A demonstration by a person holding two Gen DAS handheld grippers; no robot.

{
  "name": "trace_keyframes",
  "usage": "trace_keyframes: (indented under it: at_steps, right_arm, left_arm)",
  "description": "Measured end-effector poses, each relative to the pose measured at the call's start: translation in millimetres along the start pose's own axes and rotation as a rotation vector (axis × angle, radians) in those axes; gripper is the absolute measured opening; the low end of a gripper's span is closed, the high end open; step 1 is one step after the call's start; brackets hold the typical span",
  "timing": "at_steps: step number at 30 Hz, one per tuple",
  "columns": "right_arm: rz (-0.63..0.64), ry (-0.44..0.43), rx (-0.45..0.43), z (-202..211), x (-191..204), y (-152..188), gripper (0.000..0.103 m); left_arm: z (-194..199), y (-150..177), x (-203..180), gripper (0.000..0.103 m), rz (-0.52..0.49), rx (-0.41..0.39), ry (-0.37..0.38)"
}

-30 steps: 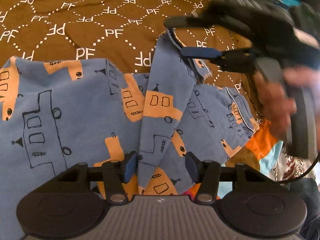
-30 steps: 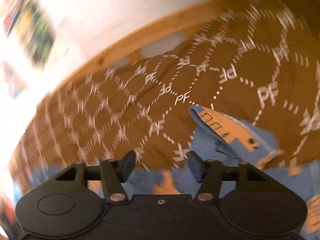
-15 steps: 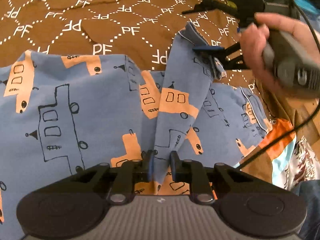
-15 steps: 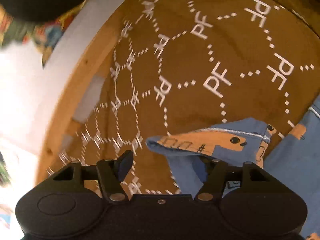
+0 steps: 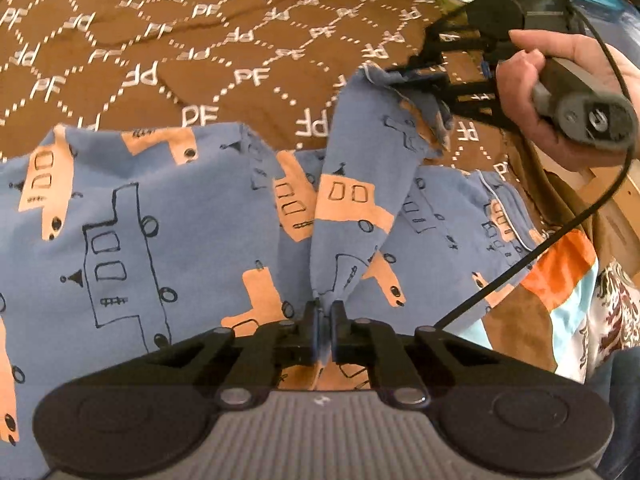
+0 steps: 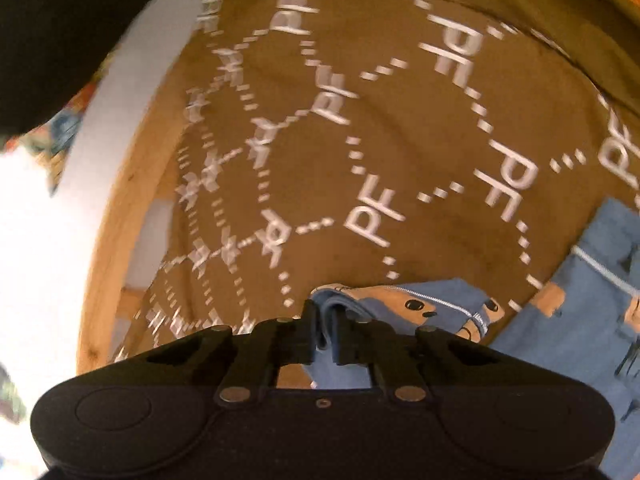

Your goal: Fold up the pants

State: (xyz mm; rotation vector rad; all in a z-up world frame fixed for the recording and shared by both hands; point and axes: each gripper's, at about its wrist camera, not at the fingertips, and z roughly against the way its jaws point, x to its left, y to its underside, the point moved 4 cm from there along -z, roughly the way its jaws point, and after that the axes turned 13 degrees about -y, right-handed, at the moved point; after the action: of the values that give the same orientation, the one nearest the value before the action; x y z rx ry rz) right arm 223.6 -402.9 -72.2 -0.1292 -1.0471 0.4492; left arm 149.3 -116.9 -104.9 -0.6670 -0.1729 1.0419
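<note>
fold barely begun: pants [image 5: 160, 220] lie mostly flat on the bedspread [image 5: 200, 40], one leg raised, left gripper [image 5: 324, 314] and right gripper [image 6: 326, 320] each clamped on it, apparently near opposite ends.

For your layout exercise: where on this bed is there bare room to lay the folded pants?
Bare: the brown blanket beyond the pants, toward the wooden bed frame. Crowded: the near side under the pants, and the right by the patterned cloth.
</note>
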Motion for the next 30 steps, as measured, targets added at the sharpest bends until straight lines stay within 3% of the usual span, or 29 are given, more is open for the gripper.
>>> trace_keyframes:
  at_steps: [7, 9, 11, 14, 18, 24, 26, 30]
  right_arm:
    - [0.631, -0.205, 0.356, 43, 60, -4, 0.007]
    - [0.771, -0.198, 0.412, 61, 53, -5, 0.007]
    - [0.81, -0.197, 0.477, 70, 37, -8, 0.008]
    - [0.884, -0.112, 0.534, 88, -7, -3, 0.008]
    - [0.844, -0.045, 0.589, 104, -56, 14, 0.013]
    - [0.718, -0.107, 0.543, 134, -87, 32, 0.019]
    - [0.647, -0.126, 0.495, 136, -88, 32, 0.04]
    - [0.541, -0.174, 0.411, 141, -83, 33, 0.065]
  left_arm:
    - [16, 10, -17, 0.006, -0.148, -0.086, -0.063]
    - [16, 14, -22, 0.006, -0.183, -0.087, -0.073]
    - [15, 19, -27, 0.006, -0.223, -0.085, -0.087]
    - [17, 25, -32, 0.006, -0.283, -0.103, -0.117]
    - [18, 29, -36, 0.006, -0.327, -0.112, -0.134]
    - [17, 29, -37, 0.006, -0.337, -0.108, -0.142]
    - [18, 30, -36, 0.006, -0.336, -0.107, -0.144]
    - [18, 30, -35, 0.006, -0.332, -0.105, -0.143]
